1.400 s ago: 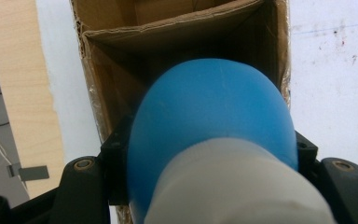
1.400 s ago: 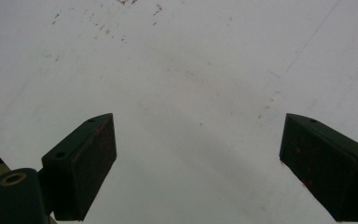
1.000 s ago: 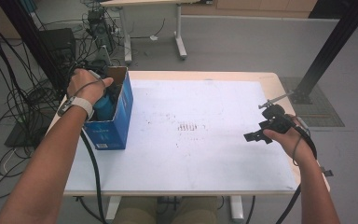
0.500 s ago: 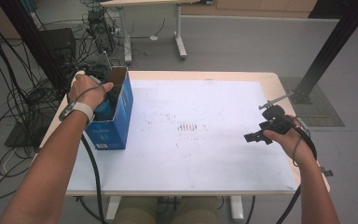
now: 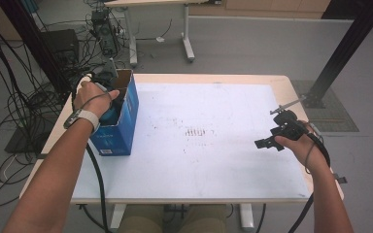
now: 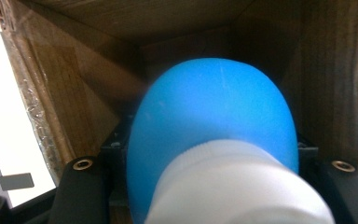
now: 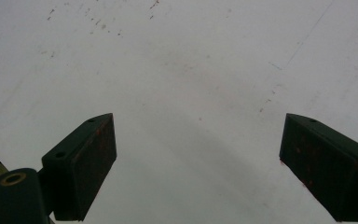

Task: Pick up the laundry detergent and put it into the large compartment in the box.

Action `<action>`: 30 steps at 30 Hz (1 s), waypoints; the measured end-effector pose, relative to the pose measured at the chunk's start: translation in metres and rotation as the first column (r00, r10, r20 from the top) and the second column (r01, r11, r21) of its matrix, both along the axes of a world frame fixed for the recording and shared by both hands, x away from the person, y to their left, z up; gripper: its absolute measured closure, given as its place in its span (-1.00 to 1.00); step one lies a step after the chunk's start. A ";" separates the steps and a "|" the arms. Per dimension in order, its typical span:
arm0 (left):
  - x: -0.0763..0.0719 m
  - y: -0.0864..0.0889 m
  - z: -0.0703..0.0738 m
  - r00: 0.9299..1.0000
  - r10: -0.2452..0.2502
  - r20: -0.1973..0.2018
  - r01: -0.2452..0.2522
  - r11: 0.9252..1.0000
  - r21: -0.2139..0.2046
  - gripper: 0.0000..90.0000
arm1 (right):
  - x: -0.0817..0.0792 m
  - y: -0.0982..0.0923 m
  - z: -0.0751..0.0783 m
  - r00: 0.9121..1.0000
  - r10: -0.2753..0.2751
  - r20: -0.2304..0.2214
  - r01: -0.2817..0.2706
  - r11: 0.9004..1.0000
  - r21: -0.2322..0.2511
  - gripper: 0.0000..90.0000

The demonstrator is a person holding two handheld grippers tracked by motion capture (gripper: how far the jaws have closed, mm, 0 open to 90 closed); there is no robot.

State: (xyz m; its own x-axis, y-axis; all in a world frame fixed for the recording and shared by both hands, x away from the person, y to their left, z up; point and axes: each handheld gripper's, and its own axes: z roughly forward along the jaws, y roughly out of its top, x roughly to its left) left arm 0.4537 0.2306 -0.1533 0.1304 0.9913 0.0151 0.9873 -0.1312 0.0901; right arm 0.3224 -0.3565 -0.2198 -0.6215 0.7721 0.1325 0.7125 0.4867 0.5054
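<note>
Hands stayed apart: left gripper (image 5: 108,99) clenched a blue rounded white-capped bottle (image 6: 212,135) inside the blue cardboard box (image 5: 121,131), right gripper (image 7: 198,170) gaped above the white table (image 5: 213,150).

High view above table (image 5: 223,160), tongs cameras close, both facing downward

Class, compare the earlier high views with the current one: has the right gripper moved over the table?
No. The right gripper sits at the same spot near the right edge of the table, just below the black post's foot, as before.
</note>
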 end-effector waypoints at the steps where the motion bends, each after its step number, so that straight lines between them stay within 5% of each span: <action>1: 0.000 0.000 0.000 1.000 0.001 -0.002 -0.001 1.000 -0.001 -0.16 | 0.000 0.000 0.000 1.000 0.000 0.000 0.000 1.000 0.000 -0.76; 30: -0.003 0.004 -0.001 1.000 -0.003 0.009 0.003 1.000 -0.010 -0.16 | -0.003 0.001 0.003 1.000 -0.002 -0.003 0.002 1.000 -0.012 -0.76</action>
State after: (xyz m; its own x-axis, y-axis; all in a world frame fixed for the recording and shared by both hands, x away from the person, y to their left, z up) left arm 0.4503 0.2345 -0.1540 0.1332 0.9911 0.0068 0.9860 -0.1332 0.1003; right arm 0.3197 -0.3554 -0.2168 -0.6193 0.7751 0.1254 0.7151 0.4909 0.4977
